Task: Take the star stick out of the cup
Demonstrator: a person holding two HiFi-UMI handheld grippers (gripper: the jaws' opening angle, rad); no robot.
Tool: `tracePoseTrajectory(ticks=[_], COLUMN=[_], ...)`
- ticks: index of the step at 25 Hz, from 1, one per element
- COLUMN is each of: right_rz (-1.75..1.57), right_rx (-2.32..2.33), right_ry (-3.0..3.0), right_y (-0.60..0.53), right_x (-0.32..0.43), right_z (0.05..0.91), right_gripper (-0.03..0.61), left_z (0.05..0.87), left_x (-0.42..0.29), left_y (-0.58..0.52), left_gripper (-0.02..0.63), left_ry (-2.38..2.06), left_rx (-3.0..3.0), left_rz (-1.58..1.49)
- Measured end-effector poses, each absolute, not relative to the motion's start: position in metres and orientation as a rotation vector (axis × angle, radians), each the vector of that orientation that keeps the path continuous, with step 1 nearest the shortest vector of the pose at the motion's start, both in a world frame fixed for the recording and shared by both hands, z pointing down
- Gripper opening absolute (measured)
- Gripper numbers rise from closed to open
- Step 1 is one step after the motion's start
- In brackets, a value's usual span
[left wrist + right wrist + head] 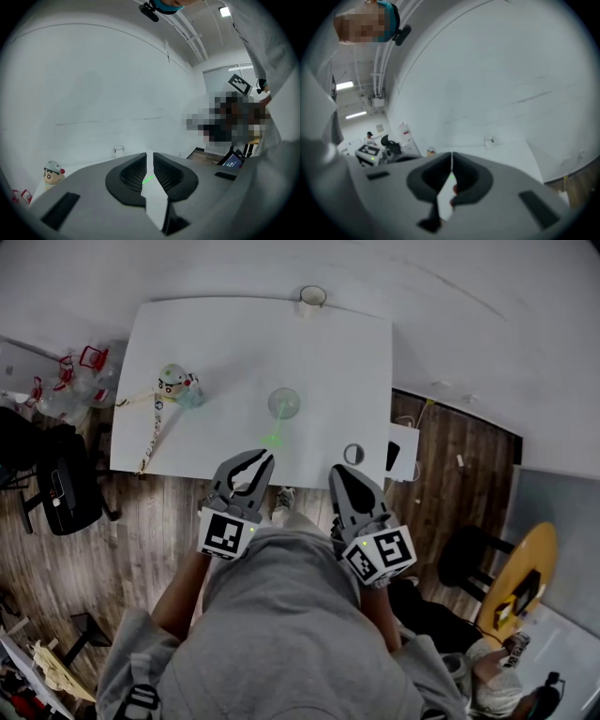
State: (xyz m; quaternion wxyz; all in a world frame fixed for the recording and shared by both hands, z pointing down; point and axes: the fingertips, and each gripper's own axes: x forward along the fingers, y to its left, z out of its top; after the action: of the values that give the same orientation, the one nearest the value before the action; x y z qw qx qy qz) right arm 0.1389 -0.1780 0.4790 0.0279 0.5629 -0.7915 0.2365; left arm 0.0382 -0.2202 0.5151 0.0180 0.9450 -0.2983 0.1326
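A clear cup (pixel 284 401) stands in the middle of the white table (pixel 225 343). The green star stick (pixel 276 436) reaches out of the cup toward me, its star end nearest the table's front. My left gripper (pixel 260 461) hovers just short of that star end with its jaws a little apart and nothing between the pads. In the left gripper view a green streak of the star stick (pixel 148 178) shows through the narrow gap. My right gripper (pixel 340 472) is shut and empty over the table's front edge, to the right of the cup.
A small doll (pixel 174 382) with a long strap (pixel 153 432) lies at the table's left. A small cup (pixel 312 298) stands at the far edge and a ring (pixel 353 454) near the front right corner. Chairs and clutter stand on the wooden floor around.
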Motion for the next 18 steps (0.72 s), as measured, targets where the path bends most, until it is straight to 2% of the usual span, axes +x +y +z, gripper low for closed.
tracePoseTrajectory(ticks=[9,18], right_rz=[0.777,0.811], right_rx=[1.818,1.896], right_ry=[-2.377,-2.301], right_y=[-0.181,-0.178], right_x=[0.146,0.152], right_z=[0.487,0.492], right_gripper=[0.035,0.035], left_z=[0.552,0.585], left_x=[0.052,0.053], left_y=[-0.226,-0.234], left_gripper=[0.153,0.166], left_ry=[-0.756,-0.711], left_rx=[2.945,2.931], left_rz=[0.606,0.775])
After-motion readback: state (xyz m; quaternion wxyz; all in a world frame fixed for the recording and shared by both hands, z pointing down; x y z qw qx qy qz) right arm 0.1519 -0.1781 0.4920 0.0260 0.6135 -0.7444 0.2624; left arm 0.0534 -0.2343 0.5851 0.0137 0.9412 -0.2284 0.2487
